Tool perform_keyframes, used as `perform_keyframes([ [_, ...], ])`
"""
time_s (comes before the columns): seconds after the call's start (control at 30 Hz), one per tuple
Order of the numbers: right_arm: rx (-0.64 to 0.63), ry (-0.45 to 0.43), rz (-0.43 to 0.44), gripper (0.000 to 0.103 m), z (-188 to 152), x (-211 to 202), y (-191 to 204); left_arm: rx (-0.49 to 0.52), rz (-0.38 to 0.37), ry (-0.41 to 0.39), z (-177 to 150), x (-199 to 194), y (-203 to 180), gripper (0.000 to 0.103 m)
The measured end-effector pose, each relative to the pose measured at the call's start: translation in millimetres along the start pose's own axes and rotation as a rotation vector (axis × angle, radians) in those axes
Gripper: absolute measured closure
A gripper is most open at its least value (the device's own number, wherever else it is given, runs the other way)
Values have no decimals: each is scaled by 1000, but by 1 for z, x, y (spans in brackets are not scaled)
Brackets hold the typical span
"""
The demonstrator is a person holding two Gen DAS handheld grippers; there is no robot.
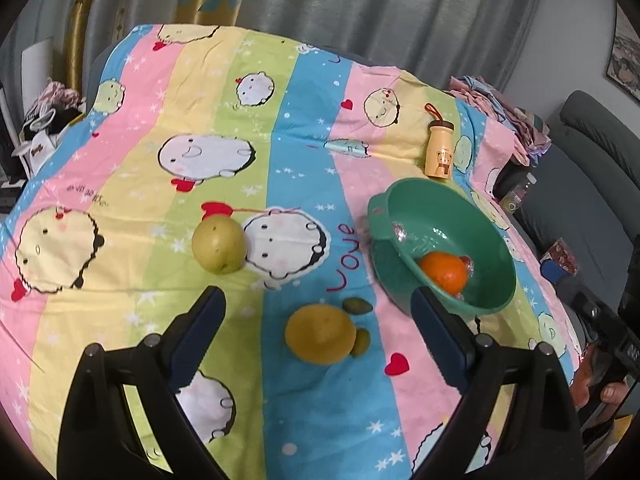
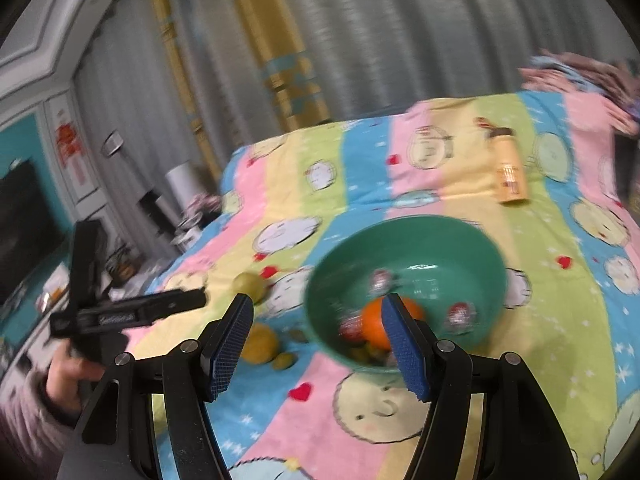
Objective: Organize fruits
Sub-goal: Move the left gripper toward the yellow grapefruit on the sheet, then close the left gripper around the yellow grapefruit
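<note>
Left gripper (image 1: 316, 300) hanging over yellow fruit (image 1: 320, 333), jaws apart, holding nothing. Right gripper (image 2: 316, 312) jaws apart too, empty, near green bowl (image 2: 472, 240) holding orange (image 2: 374, 322).

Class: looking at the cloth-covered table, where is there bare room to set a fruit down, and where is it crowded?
Free: the far cloth beyond the pear, left of the bottle. Crowded: around the yellow fruit, two small green fruits and bowl.

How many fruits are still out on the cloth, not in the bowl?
4: a pear alone at the left, a yellow citrus near the middle, and two small green fruits beside the citrus. The bowl may hide others.
</note>
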State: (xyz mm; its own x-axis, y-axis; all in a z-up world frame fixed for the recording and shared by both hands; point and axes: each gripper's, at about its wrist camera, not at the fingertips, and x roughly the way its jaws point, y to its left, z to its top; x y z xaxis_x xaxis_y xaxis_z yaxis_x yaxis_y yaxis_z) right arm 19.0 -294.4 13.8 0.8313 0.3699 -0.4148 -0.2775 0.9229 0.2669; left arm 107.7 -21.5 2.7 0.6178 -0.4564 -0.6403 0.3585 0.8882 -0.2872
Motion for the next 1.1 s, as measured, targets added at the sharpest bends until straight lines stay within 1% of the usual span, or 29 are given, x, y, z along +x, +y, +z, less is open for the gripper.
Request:
perform_keyframes([
  [0.13, -92, 72, 42, 36, -10, 14, 23, -19, -5, 19, -8, 2, 7, 9],
  [0.3, -175, 193, 80, 36, -30, 45, 51, -29, -15, 40, -19, 6, 14, 10],
  [0.43, -232, 249, 96, 36, -43, 61, 66, -48, -26, 63, -28, 11, 22, 10],
  [0.5, -249, 262, 102, 36, -48, 64, 69, -47, -31, 68, -31, 12, 24, 10],
  [0.67, -231, 272, 92, 36, -48, 70, 67, -37, -49, 80, -33, 20, 24, 10],
  [0.87, -247, 294, 75, 36, -50, 85, 72, -44, -101, 87, -31, 32, 24, 12],
  [0.9, -249, 292, 75, 37, -49, 88, 74, -48, -116, 90, -31, 35, 24, 12],
  [0.97, -234, 303, 80, 40, -46, 100, 74, -54, -139, 103, -29, 42, 22, 18],
  [1.03, -227, 322, 57, 43, -45, 113, 74, -50, -159, 115, -28, 50, 21, 22],
  [1.1, -223, 348, 58, 46, -46, 126, 74, -61, -180, 125, -27, 55, 21, 25],
])
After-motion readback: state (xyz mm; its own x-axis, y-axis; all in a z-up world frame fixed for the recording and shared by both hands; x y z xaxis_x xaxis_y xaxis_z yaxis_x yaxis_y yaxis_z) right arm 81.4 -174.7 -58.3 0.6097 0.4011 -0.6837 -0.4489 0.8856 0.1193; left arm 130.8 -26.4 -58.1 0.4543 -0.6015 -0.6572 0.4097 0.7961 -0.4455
